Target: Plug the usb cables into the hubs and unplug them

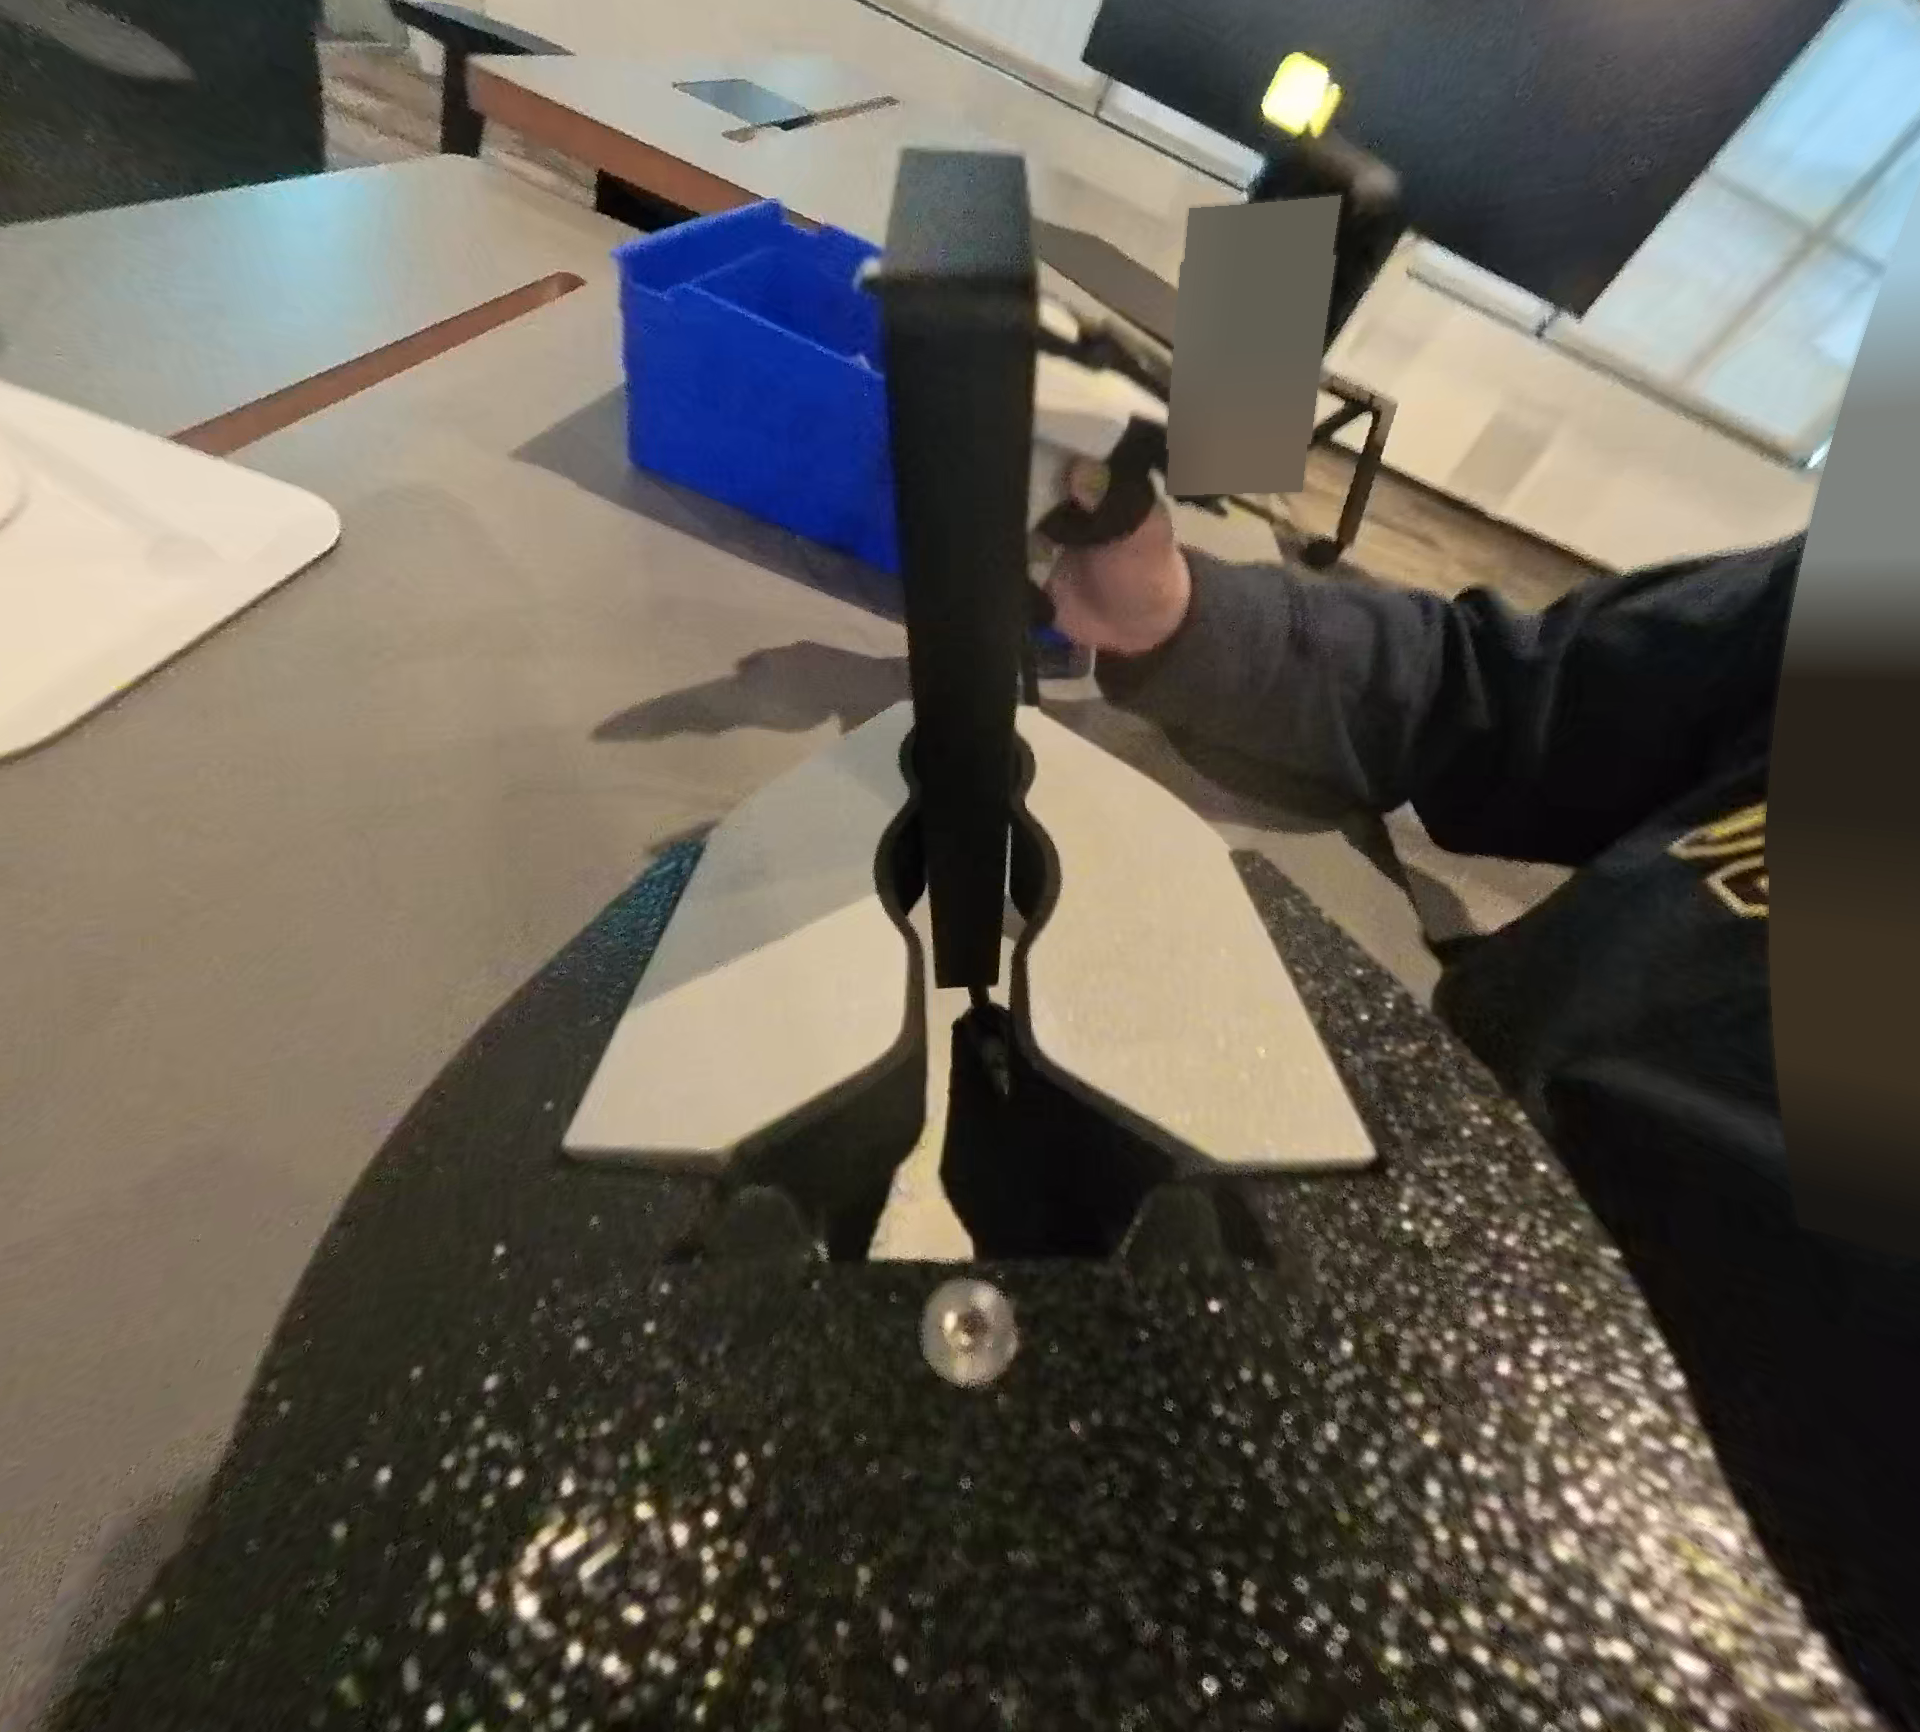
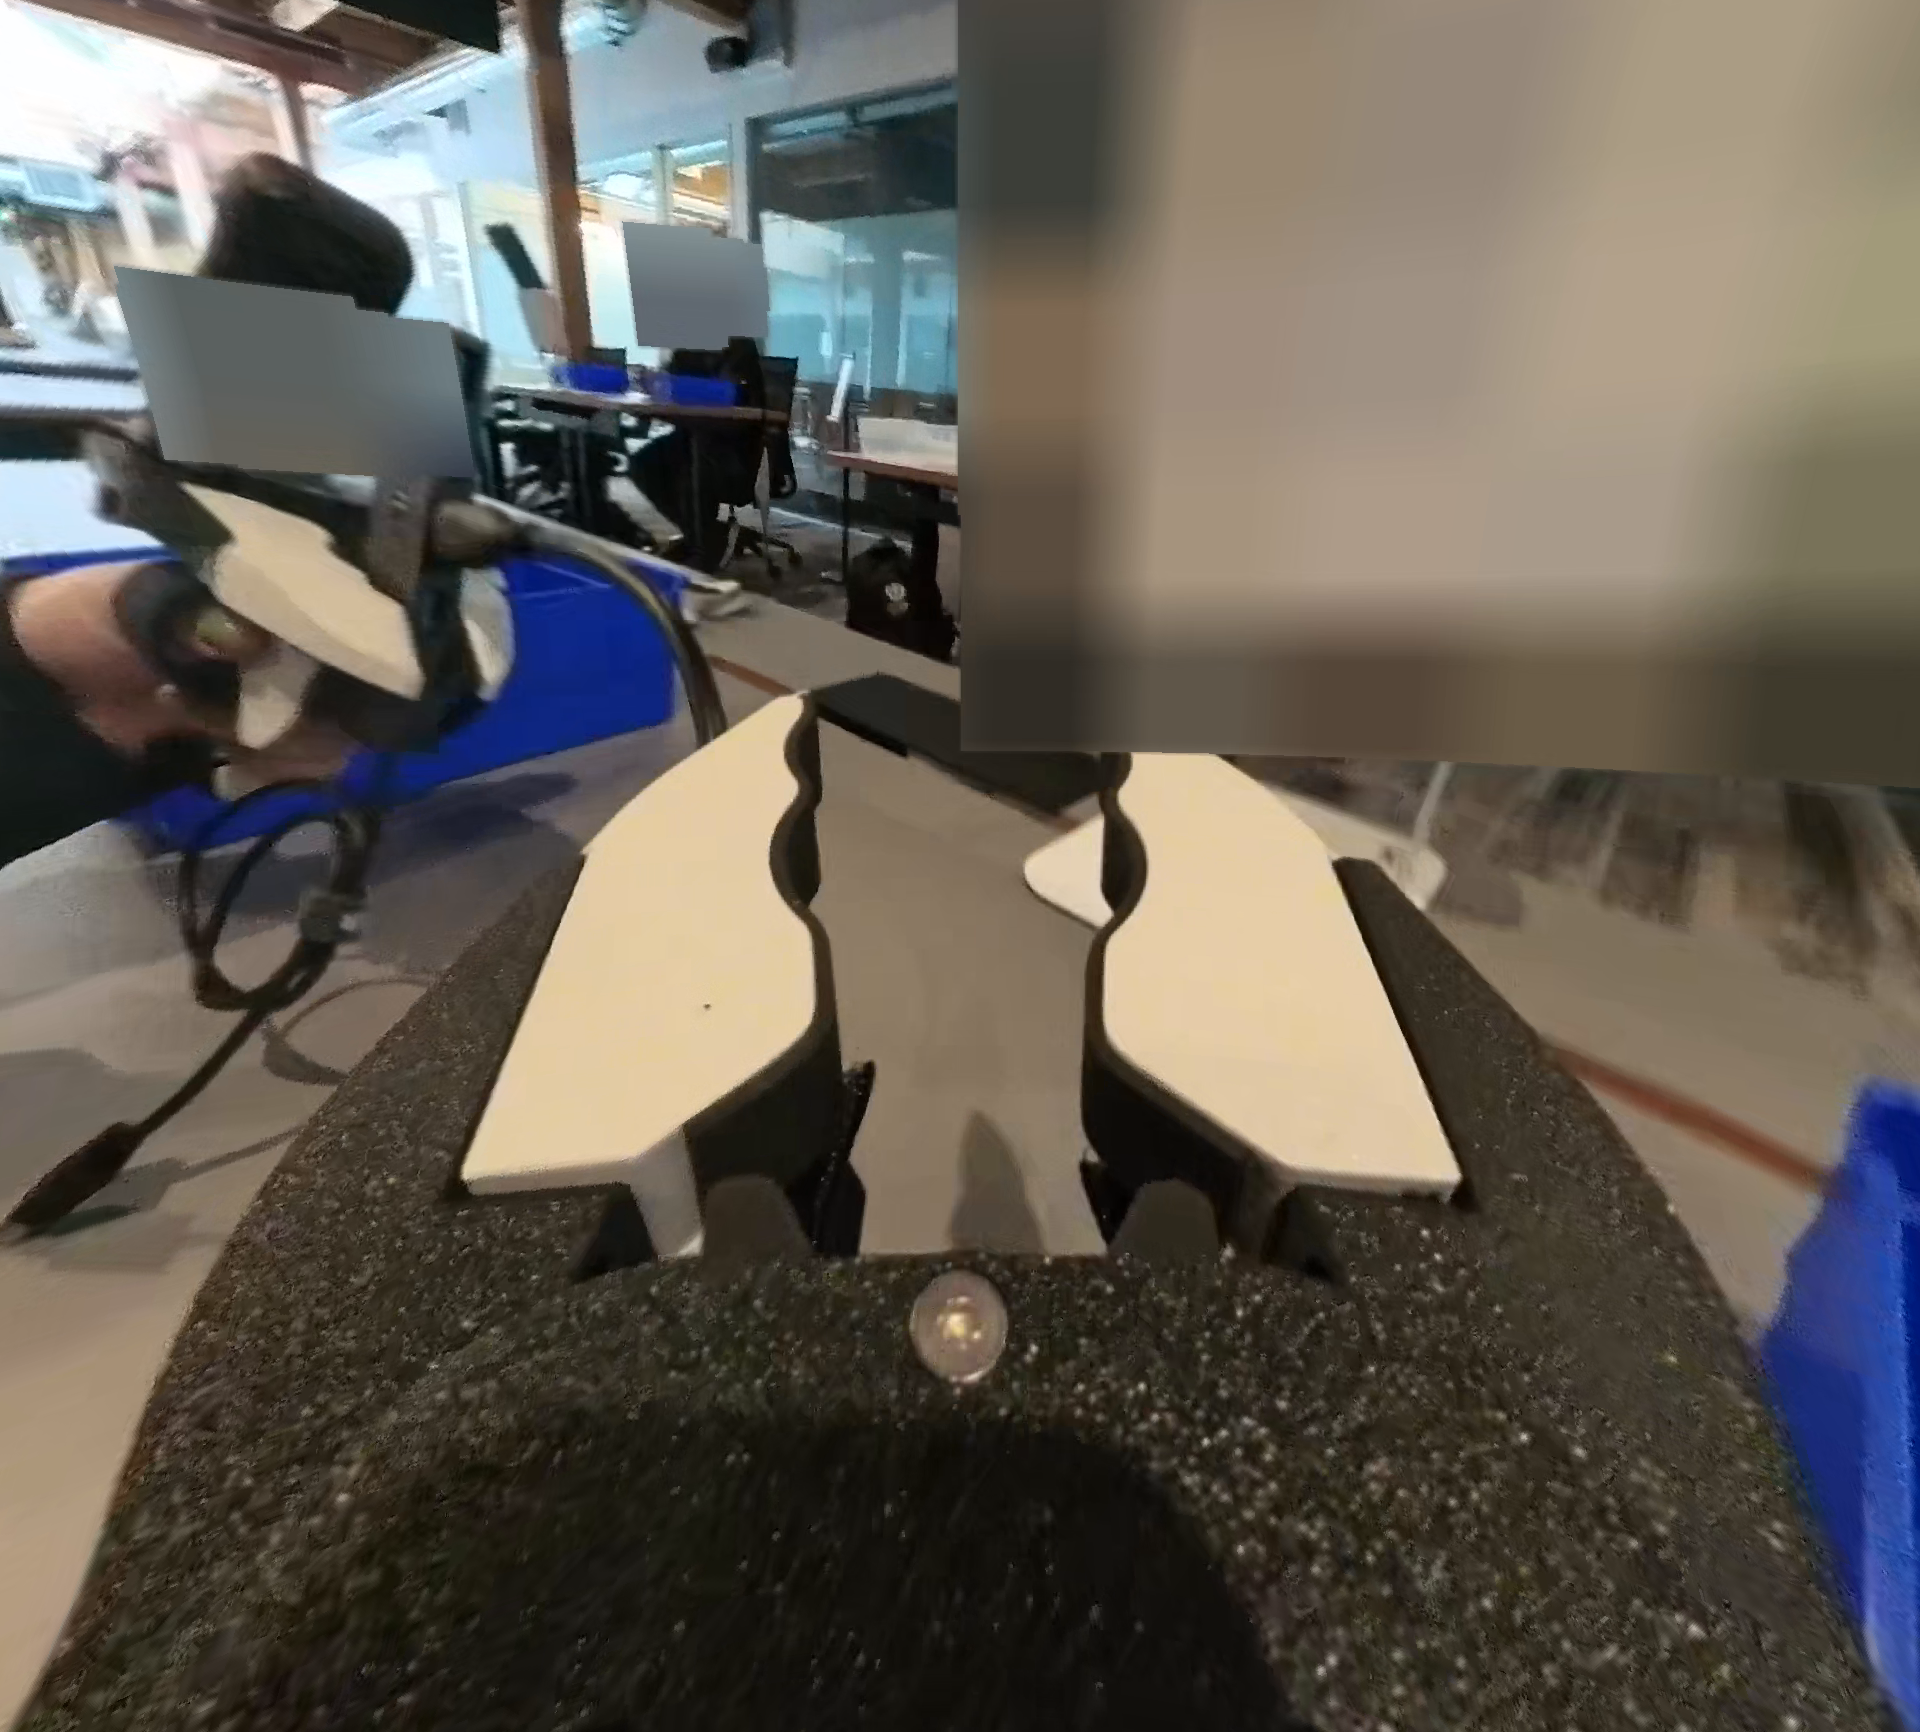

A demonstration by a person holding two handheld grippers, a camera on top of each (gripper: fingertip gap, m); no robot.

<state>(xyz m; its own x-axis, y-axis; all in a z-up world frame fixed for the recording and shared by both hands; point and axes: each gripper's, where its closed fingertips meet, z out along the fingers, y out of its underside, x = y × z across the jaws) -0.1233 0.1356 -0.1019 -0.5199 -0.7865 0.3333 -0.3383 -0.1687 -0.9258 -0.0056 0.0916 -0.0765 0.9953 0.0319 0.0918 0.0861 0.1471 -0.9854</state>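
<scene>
My left gripper (image 1: 966,747) is shut on a long black USB hub (image 1: 961,456) that stands upright between its fingers, above the grey table (image 1: 416,851). In the right wrist view the left gripper (image 2: 312,612) is at the far left, and a black cable (image 2: 270,903) hangs from it in a loop. The cable ends in a plug (image 2: 73,1173) lying on the table. My right gripper (image 2: 961,778) is open and empty, low over the table. A flat black object (image 2: 883,716) lies just beyond its fingertips. The hub hides most of the right gripper in the left wrist view.
A blue bin (image 1: 748,394) stands behind the hub and also shows in the right wrist view (image 2: 582,643). Another blue bin (image 2: 1860,1319) is at the right edge. A white stand base (image 1: 125,560) sits at the left. A person's hand and dark sleeve (image 1: 1351,695) reach in from the right.
</scene>
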